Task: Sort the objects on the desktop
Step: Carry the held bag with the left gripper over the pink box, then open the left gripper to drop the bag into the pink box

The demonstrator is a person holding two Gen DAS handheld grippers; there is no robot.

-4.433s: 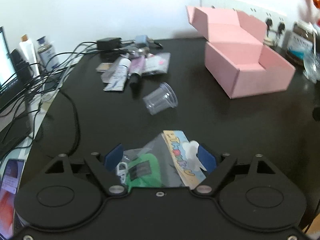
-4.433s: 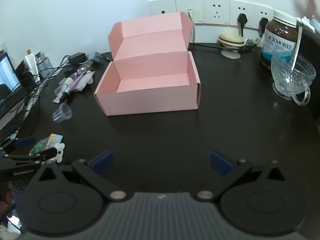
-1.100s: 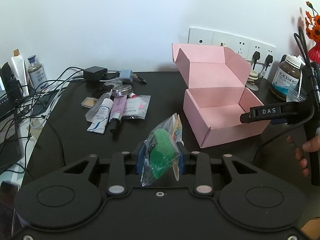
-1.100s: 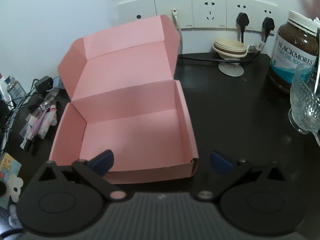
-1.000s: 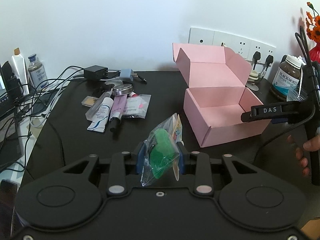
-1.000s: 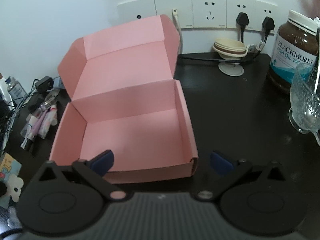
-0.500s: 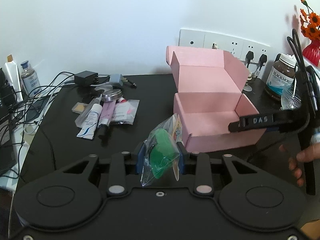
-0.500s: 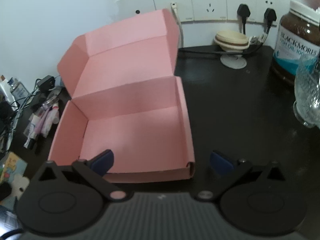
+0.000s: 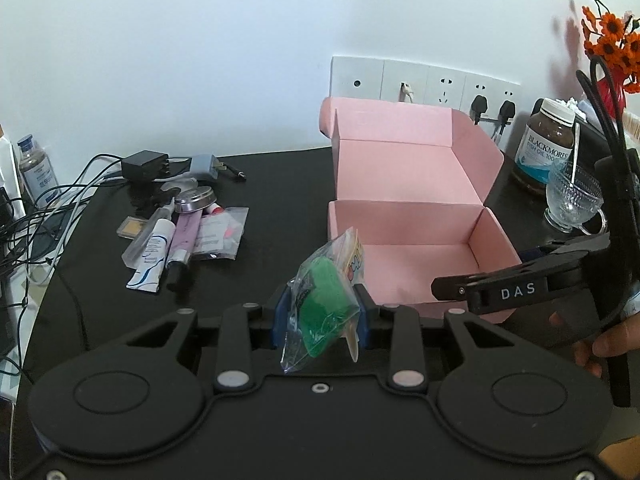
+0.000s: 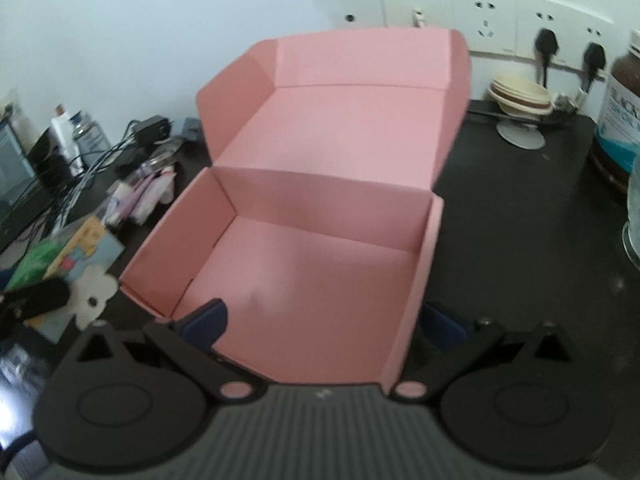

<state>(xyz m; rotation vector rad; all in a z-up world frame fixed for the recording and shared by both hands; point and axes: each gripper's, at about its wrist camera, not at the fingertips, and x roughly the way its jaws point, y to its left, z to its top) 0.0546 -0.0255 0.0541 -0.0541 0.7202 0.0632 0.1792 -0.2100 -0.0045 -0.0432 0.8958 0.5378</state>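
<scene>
My left gripper (image 9: 320,312) is shut on a clear plastic bag (image 9: 320,300) that holds a green item and a colourful card. It hangs above the black desk, just left of the front of the open pink box (image 9: 404,228). In the right wrist view the bag (image 10: 60,256) shows at the left edge, beside the box (image 10: 320,204), which has nothing inside. My right gripper (image 10: 322,320) is open at the box's front right corner. One fingertip is over the box floor and the other is outside the right wall. In the left wrist view the right gripper (image 9: 520,284) shows side-on.
A pile of cosmetic tubes and sachets (image 9: 176,240) lies left of the box, with chargers and cables (image 9: 144,162) behind it. A fish oil jar (image 9: 548,148), a glass cup (image 9: 572,196) and orange flowers (image 9: 612,36) stand at the right. A person's hand (image 9: 600,344) holds the right gripper.
The left gripper shut on the bag, lifted it off the desk and carried it toward the box. The right gripper moved forward and now straddles the box's right wall.
</scene>
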